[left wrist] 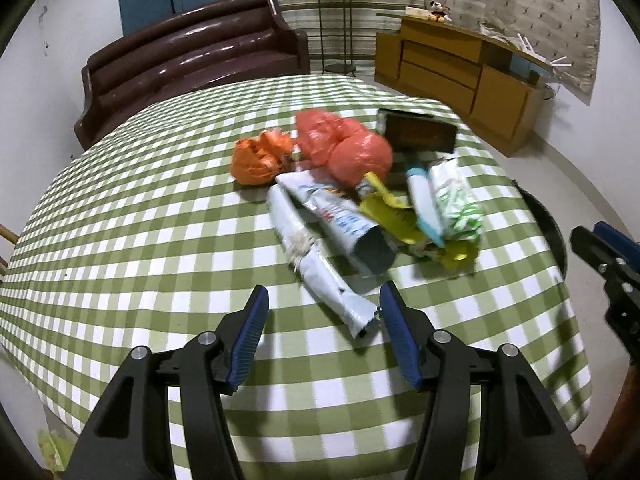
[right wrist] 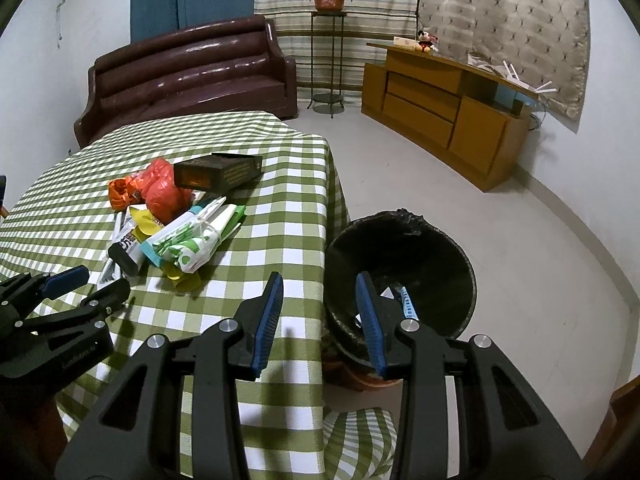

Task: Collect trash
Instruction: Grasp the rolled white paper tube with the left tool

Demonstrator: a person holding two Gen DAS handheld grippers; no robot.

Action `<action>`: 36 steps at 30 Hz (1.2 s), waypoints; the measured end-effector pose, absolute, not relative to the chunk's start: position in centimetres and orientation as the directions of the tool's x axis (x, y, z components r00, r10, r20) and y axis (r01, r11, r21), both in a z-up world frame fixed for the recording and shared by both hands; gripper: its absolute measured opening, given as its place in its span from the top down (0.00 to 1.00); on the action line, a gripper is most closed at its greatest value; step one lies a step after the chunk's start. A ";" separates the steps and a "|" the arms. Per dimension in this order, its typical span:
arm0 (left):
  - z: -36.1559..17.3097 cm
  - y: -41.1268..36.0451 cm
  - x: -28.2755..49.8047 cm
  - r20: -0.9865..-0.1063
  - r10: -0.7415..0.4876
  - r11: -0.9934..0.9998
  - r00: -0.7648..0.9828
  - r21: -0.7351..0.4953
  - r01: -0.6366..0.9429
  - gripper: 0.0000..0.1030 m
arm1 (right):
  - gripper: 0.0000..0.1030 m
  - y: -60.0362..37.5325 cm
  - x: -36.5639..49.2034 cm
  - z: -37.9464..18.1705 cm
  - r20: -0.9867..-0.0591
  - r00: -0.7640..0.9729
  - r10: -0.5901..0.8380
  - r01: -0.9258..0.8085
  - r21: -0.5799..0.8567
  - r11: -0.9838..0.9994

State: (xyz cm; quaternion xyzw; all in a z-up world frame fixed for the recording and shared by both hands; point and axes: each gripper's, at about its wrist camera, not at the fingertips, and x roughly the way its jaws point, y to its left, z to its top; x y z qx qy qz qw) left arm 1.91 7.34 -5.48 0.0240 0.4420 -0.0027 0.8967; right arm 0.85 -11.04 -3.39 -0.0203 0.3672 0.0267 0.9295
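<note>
Home living room, brown sofa [right wrist: 188, 76], wooden cabinet [right wrist: 444, 108], checked tablecloth [left wrist: 160, 220]

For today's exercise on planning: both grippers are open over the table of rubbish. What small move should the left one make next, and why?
Probably ease the left gripper forward and close on the long white wrapper. Its fingers are open and empty, and that wrapper's end lies between them, nearest of the pile. The bin stands beside the table.

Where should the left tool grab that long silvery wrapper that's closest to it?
Probably by its near tail end. The silvery wrapper lies flat, long and thin, its torn tip pointing between the fingers of the open left tool. Coming straight forward and down from the table's near edge, fingers either side of the narrow strip, avoids the rest of the pile behind it.
</note>
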 end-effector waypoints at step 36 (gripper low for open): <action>-5.0 14.0 4.8 -0.784 -0.015 0.999 0.621 0.007 0.034 0.80 | 0.50 -5.3 4.2 -3.0 -0.682 0.717 0.147 -0.128 0.078 0.989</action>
